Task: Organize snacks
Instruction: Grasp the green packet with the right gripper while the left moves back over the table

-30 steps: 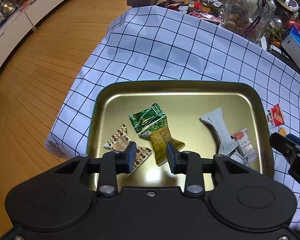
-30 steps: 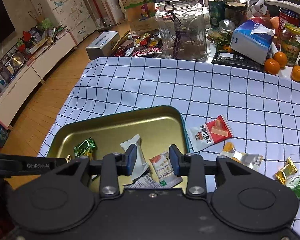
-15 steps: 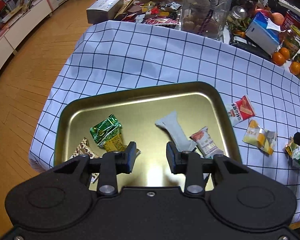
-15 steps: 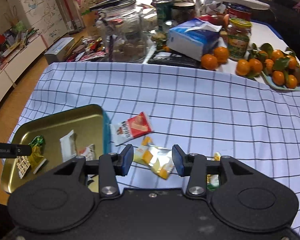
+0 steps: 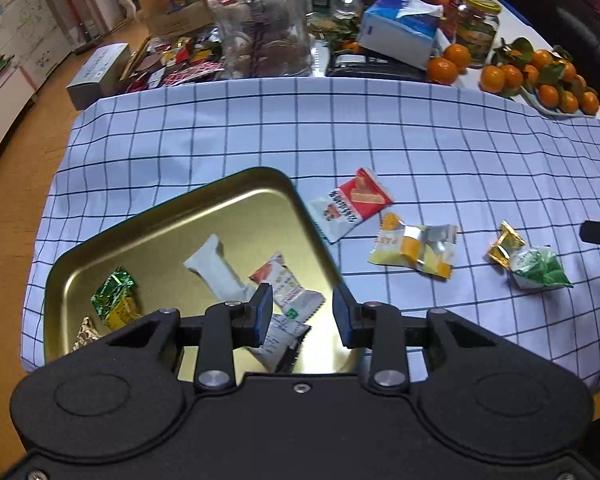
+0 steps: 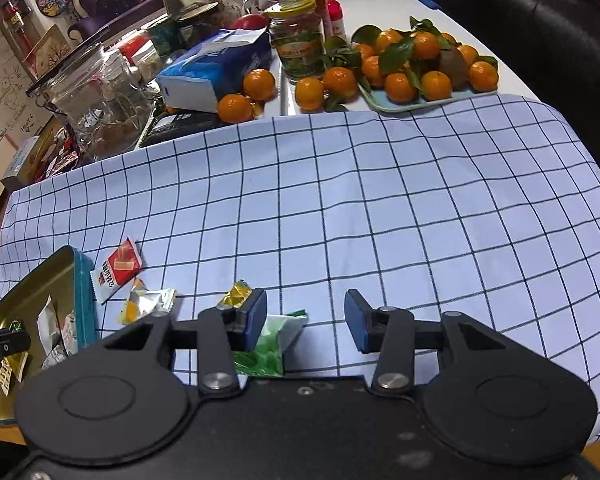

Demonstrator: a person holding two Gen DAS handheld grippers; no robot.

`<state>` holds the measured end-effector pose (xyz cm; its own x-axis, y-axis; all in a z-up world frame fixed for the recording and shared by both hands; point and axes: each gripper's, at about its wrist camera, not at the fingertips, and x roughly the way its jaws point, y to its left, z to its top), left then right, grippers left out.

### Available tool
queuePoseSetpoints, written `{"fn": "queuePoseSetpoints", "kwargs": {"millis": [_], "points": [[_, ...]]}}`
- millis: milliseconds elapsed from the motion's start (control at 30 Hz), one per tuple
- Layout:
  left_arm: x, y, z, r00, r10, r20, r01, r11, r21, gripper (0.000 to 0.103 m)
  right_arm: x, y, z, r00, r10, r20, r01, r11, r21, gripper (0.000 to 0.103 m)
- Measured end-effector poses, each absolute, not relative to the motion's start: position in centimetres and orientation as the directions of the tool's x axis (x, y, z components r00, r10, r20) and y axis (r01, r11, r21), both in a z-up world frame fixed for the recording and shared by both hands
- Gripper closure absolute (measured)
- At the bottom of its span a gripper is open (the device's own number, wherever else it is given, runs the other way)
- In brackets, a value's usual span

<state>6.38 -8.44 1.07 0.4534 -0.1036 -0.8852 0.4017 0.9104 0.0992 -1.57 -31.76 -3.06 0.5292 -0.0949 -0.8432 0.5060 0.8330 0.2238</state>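
Observation:
A gold metal tray [image 5: 148, 232] sits on the checked cloth at the left and holds several wrapped snacks, among them a white bar [image 5: 214, 268] and a green candy [image 5: 112, 290]. On the cloth to its right lie a red packet [image 5: 350, 204], a yellow packet [image 5: 414, 250], a gold candy [image 5: 506, 242] and a green-white packet [image 5: 540, 268]. My left gripper [image 5: 302, 314] is open and empty over the tray's near right corner. My right gripper [image 6: 306, 320] is open and empty just above the green-white packet [image 6: 278, 340] and beside the gold candy [image 6: 236, 294].
A big glass jar [image 5: 260, 32], a blue tissue box [image 5: 400, 30], jars and loose tangerines [image 6: 404, 66] crowd the table's far edge. The tray's teal wall [image 6: 84, 296] stands left of the right gripper. The cloth hangs over the table's left and near edges.
Both grippers have swung to the right. The left one moved from the tray's middle to its right corner. The right one left the tray for the loose snacks and opened wider.

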Motion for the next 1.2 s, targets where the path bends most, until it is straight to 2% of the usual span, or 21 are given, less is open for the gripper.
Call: {"fn": "queuePoseSetpoints", "kwargs": {"millis": [133, 500, 967, 1200], "points": [[5.5, -10.4, 1.5, 0.437, -0.157, -0.886, 0.466, 0.881, 0.074, 0.059, -1.7, -32.4, -3.0, 0.548, -0.03, -0.836, 0.51, 0.805, 0.305, 0.055], [5.8, -11.9, 1.6, 0.407, -0.221, -0.886, 0.479, 0.878, 0.001, 0.059, 0.6, -31.1, -5.1, 0.481, 0.083, -0.873, 0.508, 0.785, 0.355, 0.054], [7.4, -10.7, 0.7, 0.379, -0.247, -0.892, 0.416, 0.906, -0.074, 0.06, 3.9, -29.0, -7.5, 0.377, 0.02, -0.926, 0.516, 0.826, 0.228, 0.052], [8.3, -11.4, 0.2, 0.34, -0.266, -0.902, 0.374, 0.918, -0.129, 0.06, 3.7, -28.1, -7.5, 0.372, 0.008, -0.928, 0.454, 0.87, 0.19, 0.063]]}}
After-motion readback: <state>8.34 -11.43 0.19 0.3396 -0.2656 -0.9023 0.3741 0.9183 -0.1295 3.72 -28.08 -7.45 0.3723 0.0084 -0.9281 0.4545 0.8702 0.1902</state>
